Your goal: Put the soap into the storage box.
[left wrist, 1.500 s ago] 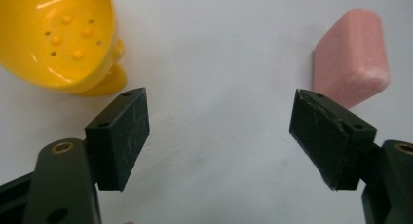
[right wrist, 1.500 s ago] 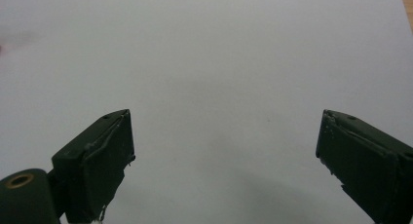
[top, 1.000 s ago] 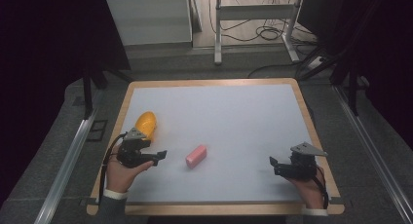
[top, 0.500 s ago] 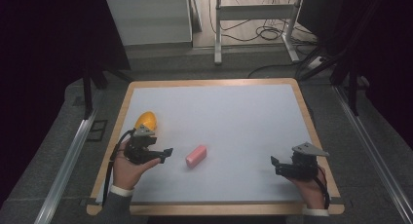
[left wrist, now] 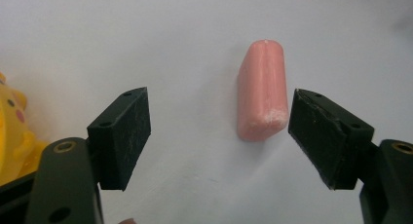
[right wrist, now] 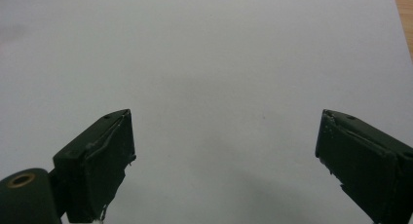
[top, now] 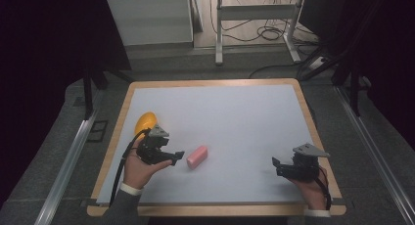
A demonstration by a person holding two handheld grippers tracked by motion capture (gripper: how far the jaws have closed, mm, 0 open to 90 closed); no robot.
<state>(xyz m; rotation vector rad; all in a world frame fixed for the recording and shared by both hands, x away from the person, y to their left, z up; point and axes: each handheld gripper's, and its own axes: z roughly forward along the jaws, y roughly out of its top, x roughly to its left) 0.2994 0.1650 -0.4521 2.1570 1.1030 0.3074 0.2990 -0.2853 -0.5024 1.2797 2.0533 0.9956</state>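
On the white matte desk (top: 244, 117) in the high view, the small pink rounded waxy block (top: 196, 157) lies just beyond the left tongs (top: 177, 156); the right tongs (top: 275, 165) sit well apart; in the left gripper view its jaws gape, the block off-centre near one pad, so closing could nudge it aside; beside it, a glossy yellow plastic toy (left wrist: 12, 131); in the right gripper view the jaws stand wide over bare desk.

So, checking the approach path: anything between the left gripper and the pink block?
Nothing: the left gripper view shows bare white mat between the left gripper and the pink block.

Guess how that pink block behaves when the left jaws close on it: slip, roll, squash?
The pink block lies on a flat face, so it probably won't roll. Its rounded edges and matte, scuffed surface suggest something soft and light, perhaps foam. The left gripper stands open around its near end, which could pivot it.
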